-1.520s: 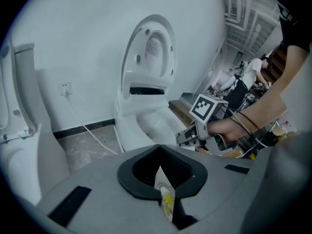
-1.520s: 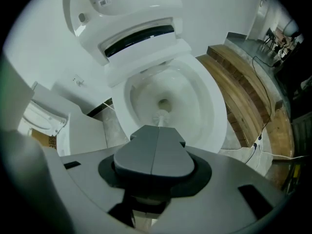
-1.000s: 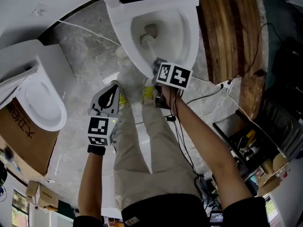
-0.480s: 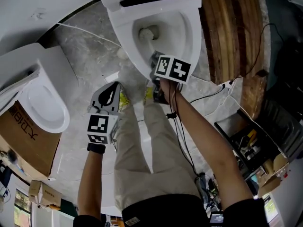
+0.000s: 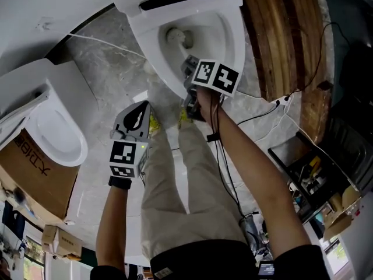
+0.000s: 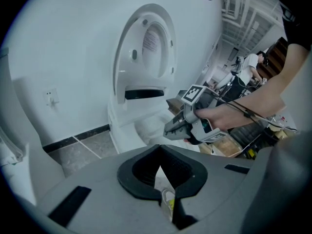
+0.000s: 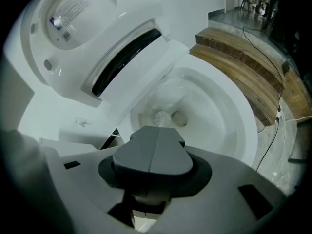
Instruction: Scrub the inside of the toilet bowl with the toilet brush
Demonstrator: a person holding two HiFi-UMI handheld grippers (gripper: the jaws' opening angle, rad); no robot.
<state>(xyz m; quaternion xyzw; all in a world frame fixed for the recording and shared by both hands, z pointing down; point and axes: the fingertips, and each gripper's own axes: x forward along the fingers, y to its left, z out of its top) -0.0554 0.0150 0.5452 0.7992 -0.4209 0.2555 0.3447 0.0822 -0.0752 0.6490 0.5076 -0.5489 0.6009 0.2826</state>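
Observation:
The white toilet (image 5: pixel 230 37) stands with its lid (image 7: pixel 73 18) raised, at the top of the head view. The toilet brush head (image 5: pixel 174 36) rests deep in the bowl beside the drain hole (image 7: pixel 179 118); it also shows as brush head (image 7: pixel 161 118) in the right gripper view. My right gripper (image 5: pixel 188 64) reaches over the bowl's near rim, shut on the brush handle, which its jaws hide. My right gripper (image 7: pixel 157 130) has its jaws pressed together. My left gripper (image 5: pixel 139 106) hangs left of the toilet over the floor, shut and holding nothing; left gripper (image 6: pixel 159 150) points toward the toilet.
A second white toilet (image 5: pixel 52 127) stands at the left beside a cardboard box (image 5: pixel 32 182). Wooden boards (image 5: pixel 280 39) lie right of the toilet. Cables (image 5: pixel 262 112) cross the stone floor, and a crate of tools (image 5: pixel 309 174) sits at the right. The person's shoes (image 5: pixel 152 121) are near the bowl.
My right gripper has pushed forward over the rim, and the brush head has moved deeper toward the back of the bowl. My left gripper has hardly moved.

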